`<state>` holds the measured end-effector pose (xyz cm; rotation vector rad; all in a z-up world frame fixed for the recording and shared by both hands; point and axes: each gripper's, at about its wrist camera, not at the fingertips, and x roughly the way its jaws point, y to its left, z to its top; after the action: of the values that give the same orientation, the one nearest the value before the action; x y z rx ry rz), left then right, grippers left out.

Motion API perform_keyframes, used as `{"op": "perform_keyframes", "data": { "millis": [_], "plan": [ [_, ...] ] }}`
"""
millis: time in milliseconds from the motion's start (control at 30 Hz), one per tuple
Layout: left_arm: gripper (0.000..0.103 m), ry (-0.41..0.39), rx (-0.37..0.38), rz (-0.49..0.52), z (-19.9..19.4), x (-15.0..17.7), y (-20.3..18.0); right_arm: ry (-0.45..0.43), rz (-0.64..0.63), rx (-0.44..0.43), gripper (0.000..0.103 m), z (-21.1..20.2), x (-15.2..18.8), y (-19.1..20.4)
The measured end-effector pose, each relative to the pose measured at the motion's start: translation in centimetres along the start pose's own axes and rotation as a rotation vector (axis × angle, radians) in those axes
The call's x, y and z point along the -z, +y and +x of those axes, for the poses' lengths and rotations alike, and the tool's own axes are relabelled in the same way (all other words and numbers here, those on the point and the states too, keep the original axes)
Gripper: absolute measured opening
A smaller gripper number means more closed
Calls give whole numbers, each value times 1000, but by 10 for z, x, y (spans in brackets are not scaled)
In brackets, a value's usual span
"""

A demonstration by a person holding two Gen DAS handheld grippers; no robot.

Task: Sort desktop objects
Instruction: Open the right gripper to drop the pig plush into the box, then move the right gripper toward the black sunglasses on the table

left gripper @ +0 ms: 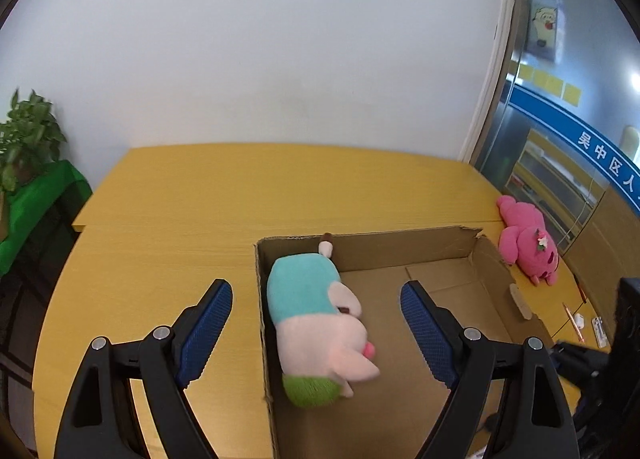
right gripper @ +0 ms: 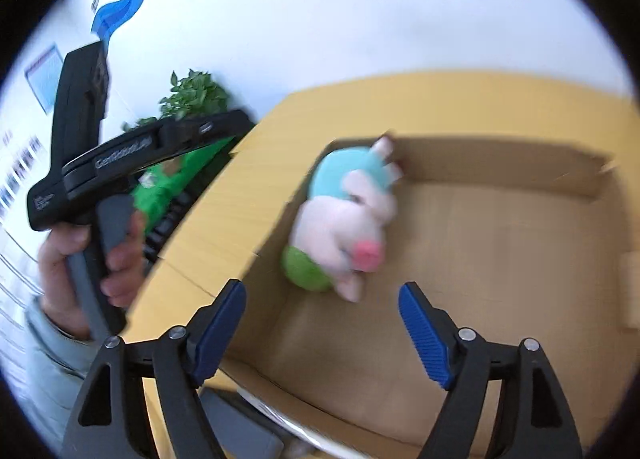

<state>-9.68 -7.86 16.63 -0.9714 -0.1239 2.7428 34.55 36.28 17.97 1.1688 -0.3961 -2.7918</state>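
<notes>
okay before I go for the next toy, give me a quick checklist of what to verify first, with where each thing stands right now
1. Left gripper free: ok, jaws wide open, nothing pressed between the pads.
2. Right gripper free: ok, jaws open and holding nothing.
3. Pink, teal and green plush toy inside the open brown cardboard box: ok, it lies against the box's left wall.
4. Bright pink plush toy sorted: not ok, it lies on the yellow wooden table beyond the box's far right corner.
5. Room left in the box: ok, its floor right of the first toy is bare.
6. Small items on the table right of the box: cannot tell what they are.
</notes>
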Motion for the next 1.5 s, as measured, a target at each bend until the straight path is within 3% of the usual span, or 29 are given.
{"op": "perform_keyframes", "data": {
  "millis": [133, 200, 300, 400, 500, 667, 767, 967, 1133, 1267, 1500],
  "plan": [
    [92, -126, -40, 38, -50, 42, -33, -84, -68, 181, 81, -53, 44, -3],
    [94, -165, -73, 60, -65, 62, -47, -89, -53, 250, 81, -56, 58, -10],
    [94, -157, -117, 89, -63, 83, -59, -79, -12, 268, 81, -39, 84, -26],
    [94, -71, -152, 74, -41, 103, -48, -90, 37, 272, 81, 10, 102, -59],
    [94, 19, -136, 28, -18, 124, -29, -37, 94, 297, 81, 5, 110, -100],
    [94, 144, -155, -24, 9, 157, -8, 17, 133, 350, 81, 31, 131, -147],
    [93, 174, -153, -58, 12, 170, -4, 2, 105, 353, 81, 32, 139, -144],
    [94, 30, -206, -80, -48, 166, -30, -2, 113, 374, 81, -4, 138, -119],
    [94, -116, -125, -57, -106, 168, -80, -83, 87, 329, 81, -46, 147, -86],
    [94, -163, -90, -27, -123, 176, -113, -131, 66, 352, 81, -58, 146, -67],
    [93, -159, -60, -27, -121, 183, -130, -146, 11, 359, 81, -53, 141, -52]
  ]
}}
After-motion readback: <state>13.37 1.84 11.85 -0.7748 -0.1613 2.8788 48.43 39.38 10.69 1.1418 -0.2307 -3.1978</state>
